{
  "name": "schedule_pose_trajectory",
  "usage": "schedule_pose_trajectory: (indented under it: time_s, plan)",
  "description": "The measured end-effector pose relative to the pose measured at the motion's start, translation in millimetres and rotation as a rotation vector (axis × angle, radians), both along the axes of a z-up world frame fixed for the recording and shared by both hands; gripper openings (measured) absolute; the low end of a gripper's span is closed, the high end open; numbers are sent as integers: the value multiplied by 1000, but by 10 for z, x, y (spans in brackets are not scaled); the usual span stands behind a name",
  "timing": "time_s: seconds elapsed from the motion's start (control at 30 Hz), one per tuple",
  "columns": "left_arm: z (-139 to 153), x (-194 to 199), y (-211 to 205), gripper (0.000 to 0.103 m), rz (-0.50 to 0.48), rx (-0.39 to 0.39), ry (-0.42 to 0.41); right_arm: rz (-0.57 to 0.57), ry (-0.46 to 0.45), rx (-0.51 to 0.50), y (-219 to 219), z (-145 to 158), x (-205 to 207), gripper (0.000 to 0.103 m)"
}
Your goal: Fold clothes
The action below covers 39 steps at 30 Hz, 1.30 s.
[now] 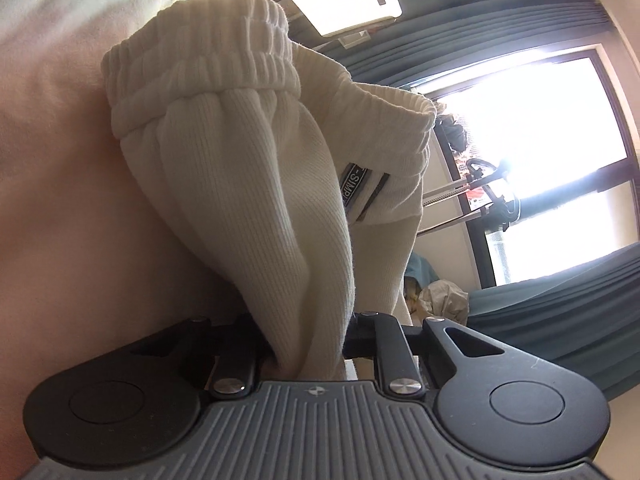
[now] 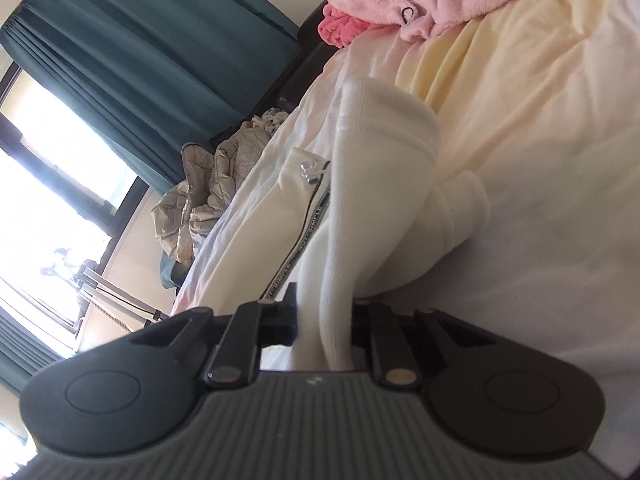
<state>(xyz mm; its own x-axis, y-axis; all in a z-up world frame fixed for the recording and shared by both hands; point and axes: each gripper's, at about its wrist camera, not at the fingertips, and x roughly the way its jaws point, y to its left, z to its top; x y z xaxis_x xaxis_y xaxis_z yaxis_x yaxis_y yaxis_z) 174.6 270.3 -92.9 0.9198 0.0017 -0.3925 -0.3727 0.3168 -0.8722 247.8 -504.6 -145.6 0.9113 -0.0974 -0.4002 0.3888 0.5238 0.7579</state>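
Two grips on one garment: left gripper (image 1: 306, 344) clamped on a fold of the cream ribbed trousers (image 1: 248, 184), right gripper (image 2: 322, 334) clamped on another fold of the same cloth. Seen from the left wrist, long axis running from the jaws at bottom centre up to the gathered elastic waistband (image 1: 200, 68) at upper left (striped label tape (image 1: 362, 196) at mid-frame). Seen from the right wrist, cloth rising toward upper centre, draped over the pale bed sheet (image 2: 540, 140). Soft, thick, ribbed knit, likely to sag between grips. Neither gripper nearer; both already holding.
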Motion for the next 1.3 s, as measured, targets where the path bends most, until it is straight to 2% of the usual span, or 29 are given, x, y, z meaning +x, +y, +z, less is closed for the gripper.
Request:
schedule_pose_trajectory:
  time_s: [0.13, 0.27, 0.37, 0.47, 0.57, 0.67, 0.73, 0.77, 0.83, 0.93, 1.03, 1.13, 1.3]
  plan:
    - [135, -185, 38, 18, -20, -42, -37, -8, -28, -20, -20, 183, -206, 12]
    - [303, -468, 56, 18, -54, -69, -60, -28, -41, 5, -97, 311, -532, 12]
    - [372, -708, 88, 18, -95, -84, -46, -52, -37, 37, -196, 429, -859, 12]
    - [376, -921, 88, 18, -145, -59, -8, -77, -7, 77, -272, 506, -1172, 12]
    - [332, -1001, 59, 19, -195, 5, 52, -90, 31, 132, -355, 458, -1466, 12]
    - [290, -1011, 26, 20, -218, 57, 97, -96, 88, 231, -433, 233, -1615, 12]
    - [305, -1001, -9, 25, -223, 99, 112, -98, 109, 261, -455, 126, -1642, 13]
    - [323, -1016, -35, 29, -227, 116, 117, -94, 113, 256, -452, 111, -1637, 13]
    - [386, -1044, -124, 54, -245, 175, 122, -81, 119, 215, -425, 132, -1615, 13]
    - [542, -1067, -332, 69, -264, 307, 144, -60, 132, 141, -374, 179, -1578, 13]
    - [711, -1092, -576, 76, -268, 447, 170, -53, 144, 106, -353, 171, -1565, 13]
    - [812, -1178, -828, 78, -246, 556, 191, -70, 150, 109, -335, 139, -1576, 14]
    - [842, -1385, -1101, 82, -195, 642, 214, -138, 125, 180, -295, 83, -1650, 14]
